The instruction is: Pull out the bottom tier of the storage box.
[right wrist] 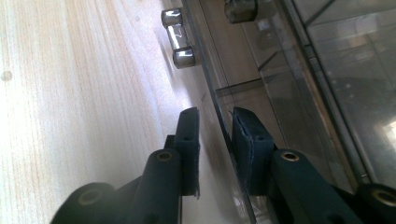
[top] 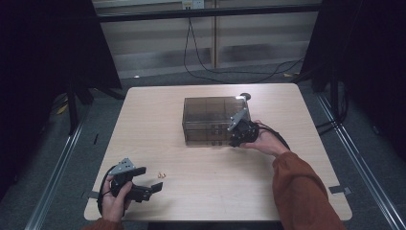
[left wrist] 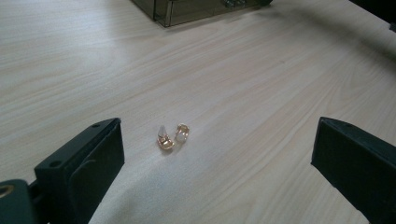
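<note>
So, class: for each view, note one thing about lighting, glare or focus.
High view: dim, dark surroundings, the pale wooden table lit. Left gripper view: the two small gold earrings are sharp, with soft shadows; the near jaws blur. Right gripper view: glare whitens the wood at left; the smoky transparent plastic drawer box carries reflections.

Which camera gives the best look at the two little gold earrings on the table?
The left gripper view: the earrings lie close up on the table, between the left tongs' open jaws, untouched. In the high view they are tiny gold specks just ahead of those tongs.
</note>
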`<control>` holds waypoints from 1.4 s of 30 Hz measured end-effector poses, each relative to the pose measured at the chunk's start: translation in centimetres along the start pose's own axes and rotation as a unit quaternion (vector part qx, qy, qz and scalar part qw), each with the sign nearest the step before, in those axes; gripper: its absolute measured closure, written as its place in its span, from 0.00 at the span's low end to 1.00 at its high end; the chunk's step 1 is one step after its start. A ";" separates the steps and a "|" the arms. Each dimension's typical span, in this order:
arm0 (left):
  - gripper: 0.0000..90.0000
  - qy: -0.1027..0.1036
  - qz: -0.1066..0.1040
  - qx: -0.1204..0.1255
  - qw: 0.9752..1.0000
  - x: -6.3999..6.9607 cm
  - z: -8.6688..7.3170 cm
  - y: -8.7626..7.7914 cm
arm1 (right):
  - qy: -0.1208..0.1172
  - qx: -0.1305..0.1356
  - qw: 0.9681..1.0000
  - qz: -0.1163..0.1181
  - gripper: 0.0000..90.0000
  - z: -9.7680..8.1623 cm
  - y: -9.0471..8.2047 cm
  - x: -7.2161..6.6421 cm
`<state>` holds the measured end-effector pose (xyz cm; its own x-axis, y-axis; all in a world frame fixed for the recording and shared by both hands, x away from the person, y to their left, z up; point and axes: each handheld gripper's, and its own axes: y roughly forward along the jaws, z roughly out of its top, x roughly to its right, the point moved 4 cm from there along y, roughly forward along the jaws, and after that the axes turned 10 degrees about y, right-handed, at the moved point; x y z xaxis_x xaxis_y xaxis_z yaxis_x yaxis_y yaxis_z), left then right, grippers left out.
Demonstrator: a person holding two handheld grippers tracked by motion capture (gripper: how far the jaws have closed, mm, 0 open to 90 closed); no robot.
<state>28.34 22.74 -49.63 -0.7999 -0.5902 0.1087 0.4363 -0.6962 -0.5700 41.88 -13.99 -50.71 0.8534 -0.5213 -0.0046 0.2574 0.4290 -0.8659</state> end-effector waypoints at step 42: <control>0.03 -0.001 0.000 0.001 1.000 -0.1 0.0 -0.1 | -0.042 -0.030 0.999 0.016 0.93 -0.6 -0.8 -1.8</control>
<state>28.36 22.85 -49.62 -0.7989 -0.5910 0.1114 0.4367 -0.6974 -0.5683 39.82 -13.85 -50.29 0.8960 -0.4439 0.0076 0.2045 0.3974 -0.8946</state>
